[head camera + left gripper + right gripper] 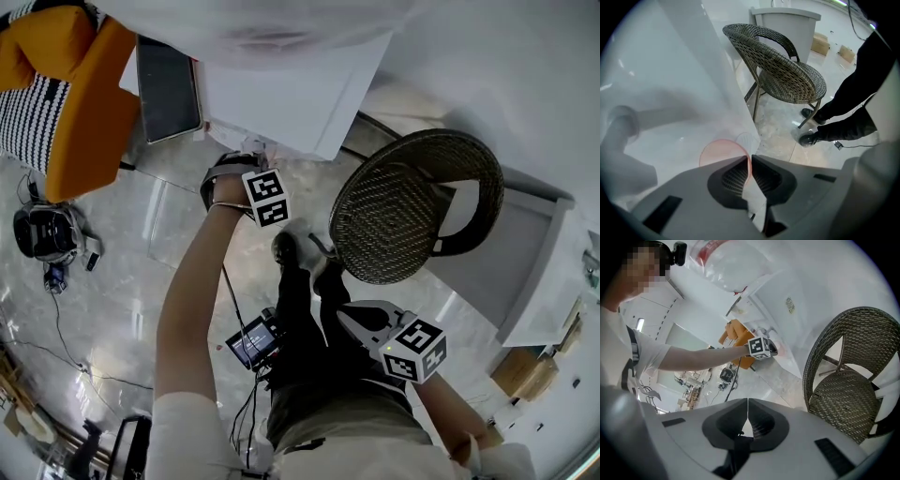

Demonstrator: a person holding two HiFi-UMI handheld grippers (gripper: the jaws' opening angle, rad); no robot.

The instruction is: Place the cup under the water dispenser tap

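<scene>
Head view is showing my left arm stretching far forward, left gripper (228, 175) close by the white dispenser (281, 103), and right gripper (364, 317) hanging near, beside the wicker chair (394, 211). Left gripper view alone is revealing the pink cup (717, 152), its rim pinched between the jaws; the right jaws are meeting on nothing.

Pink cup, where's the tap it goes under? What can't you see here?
The tap: no view shows it clearly; in the left gripper view the white water dispenser is a close blur.
Part of the see-through pink plastic cup is hidden behind the left gripper; the head view does not show the cup.
</scene>
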